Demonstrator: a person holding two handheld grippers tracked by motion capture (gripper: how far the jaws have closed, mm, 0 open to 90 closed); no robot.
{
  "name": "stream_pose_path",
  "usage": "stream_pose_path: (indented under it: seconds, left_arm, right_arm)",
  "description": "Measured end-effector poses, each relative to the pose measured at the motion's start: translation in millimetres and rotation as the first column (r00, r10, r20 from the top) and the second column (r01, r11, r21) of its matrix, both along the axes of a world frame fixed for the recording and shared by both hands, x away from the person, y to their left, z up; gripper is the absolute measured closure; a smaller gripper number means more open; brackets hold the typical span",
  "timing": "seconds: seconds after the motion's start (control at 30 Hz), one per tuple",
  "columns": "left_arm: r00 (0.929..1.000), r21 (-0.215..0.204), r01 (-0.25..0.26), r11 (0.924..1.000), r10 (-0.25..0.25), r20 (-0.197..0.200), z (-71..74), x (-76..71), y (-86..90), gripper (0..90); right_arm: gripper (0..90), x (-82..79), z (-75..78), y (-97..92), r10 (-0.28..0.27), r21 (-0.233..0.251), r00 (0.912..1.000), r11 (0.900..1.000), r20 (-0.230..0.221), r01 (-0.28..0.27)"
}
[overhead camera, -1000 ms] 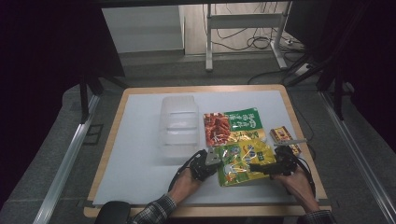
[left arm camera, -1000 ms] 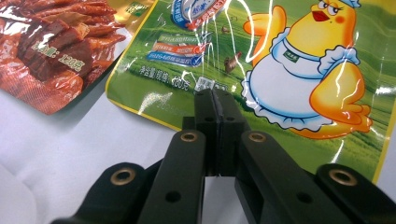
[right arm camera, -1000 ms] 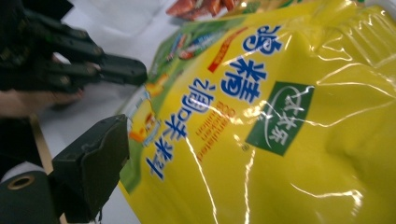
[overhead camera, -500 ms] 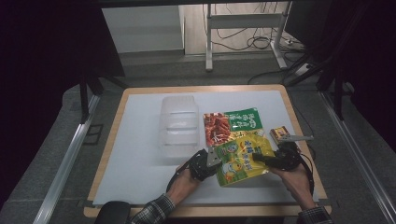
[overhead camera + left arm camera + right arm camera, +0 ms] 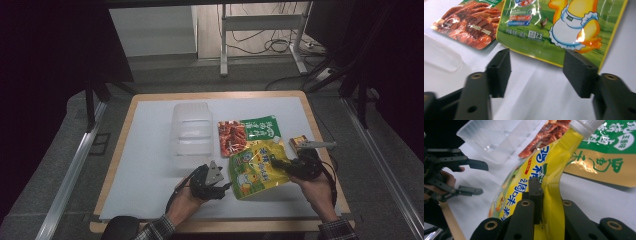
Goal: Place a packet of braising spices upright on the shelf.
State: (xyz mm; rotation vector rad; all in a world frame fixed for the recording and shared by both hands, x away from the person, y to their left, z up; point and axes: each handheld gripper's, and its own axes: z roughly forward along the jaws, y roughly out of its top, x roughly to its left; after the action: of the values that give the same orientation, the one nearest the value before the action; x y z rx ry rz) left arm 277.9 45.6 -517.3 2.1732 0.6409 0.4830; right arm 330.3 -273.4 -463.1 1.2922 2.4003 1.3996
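Note:
A yellow spouted pouch with a cartoon duck lies near the table's front, its right side raised. My right gripper is shut on that right edge; in the right gripper view its jaws pinch the pouch below the white cap, having just been closing. My left gripper stands just left of the pouch. Its jaws have just been opening and hold nothing, with the pouch's edge a little beyond them.
A red snack packet and a green packet lie behind the pouch. A clear plastic container stands to their left. A small box sits by the right edge of the white mat.
My left gripper has let go of the pouch's left edge and drawn back to the left. My right gripper has closed on the pouch's right edge and lifted it a little.

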Motion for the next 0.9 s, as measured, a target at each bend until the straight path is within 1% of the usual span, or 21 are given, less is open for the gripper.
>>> stream_pose_path:
  seconds: [0.07, 0.13, 0.2, 0.27, 0.33, 0.43, 0.47, 0.53, 0.6, 0.7, 0.73, 0.77, 0.9]
  left_arm:
    - [1.0000, -0.021, -0.004, 0.9998, 0.004, 0.006, -0.3, -3.6, 5.8, 31.3]
    - [1.0000, -0.038, -0.006, 0.9993, 0.006, -0.008, -0.8, -5.4, 9.8, 26.1]
    - [0.9995, -0.068, -0.009, 0.9976, 0.006, -0.031, -2.8, -7.8, 15.8, 21.8]
    - [0.9991, -0.074, -0.013, 0.9972, 0.009, -0.043, -3.9, -9.5, 19.7, 19.4]
    - [0.9990, -0.083, -0.017, 0.9964, 0.014, -0.043, -3.9, -12.0, 23.5, 17.0]
    - [0.9985, -0.103, -0.025, 0.9944, 0.020, -0.052, -1.4, -15.4, 28.1, 11.5]
    - [0.9982, -0.112, -0.031, 0.9932, 0.025, -0.054, -0.6, -16.4, 29.6, 10.6]
    - [0.9980, -0.135, -0.026, 0.9905, 0.018, -0.061, 0.6, -18.0, 33.0, 8.0]
    - [0.9981, -0.148, -0.030, 0.9885, 0.022, -0.058, 1.0, -19.7, 35.5, 5.8]
    - [0.9984, -0.147, -0.038, 0.9883, 0.032, -0.046, 0.2, -21.7, 39.1, 3.1]
    - [0.9988, -0.125, -0.038, 0.9915, 0.033, -0.035, -0.6, -22.3, 41.0, 2.3]
    - [0.9988, -0.116, -0.041, 0.9925, 0.037, -0.032, -1.5, -23.1, 42.0, 1.7]
    - [0.9986, -0.105, -0.048, 0.9933, 0.045, -0.026, -3.3, -26.3, 44.8, 1.0]
  right_arm:
    - [87.5, 0.8, 4.1, -0.5, 0.004, 0.010, 1.0000, 0.9999, 0.003, -0.004]
    - [87.6, 1.5, 8.5, -1.2, 0.016, 0.004, 0.9998, 0.9999, 0.011, -0.016]
    - [87.6, 2.3, 11.4, -1.7, 0.026, -0.002, 0.9995, 0.9997, 0.020, -0.026]
    - [87.8, 2.6, 14.0, -2.4, 0.032, 0.013, 0.9992, 0.9994, 0.023, -0.032]
    - [88.0, 2.5, 16.9, -2.7, 0.035, 0.026, 0.9990, 0.9990, 0.028, -0.036]
    - [88.1, 1.3, 25.2, -2.8, 0.042, 0.043, 0.9983, 0.9981, 0.041, -0.044]
    - [88.2, 1.4, 26.9, -2.6, 0.046, 0.039, 0.9978, 0.9981, 0.048, -0.048]
    - [88.2, 1.6, 31.7, -1.4, 0.053, 0.026, 0.9971, 0.9982, 0.055, -0.055]
    - [88.2, 2.3, 35.5, -0.3, 0.062, 0.023, 0.9963, 0.9977, 0.059, -0.063]
    - [88.3, 3.4, 40.5, 1.3, 0.069, 0.029, 0.9956, 0.9970, 0.064, -0.071]
    - [88.3, 3.5, 41.8, 1.6, 0.070, 0.030, 0.9954, 0.9969, 0.065, -0.072]
    - [88.4, 4.2, 43.8, 2.1, 0.072, 0.033, 0.9949, 0.9967, 0.070, -0.075]
    - [88.9, 6.2, 51.1, 3.5, 0.075, 0.045, 0.9934, 0.9959, 0.087, -0.079]
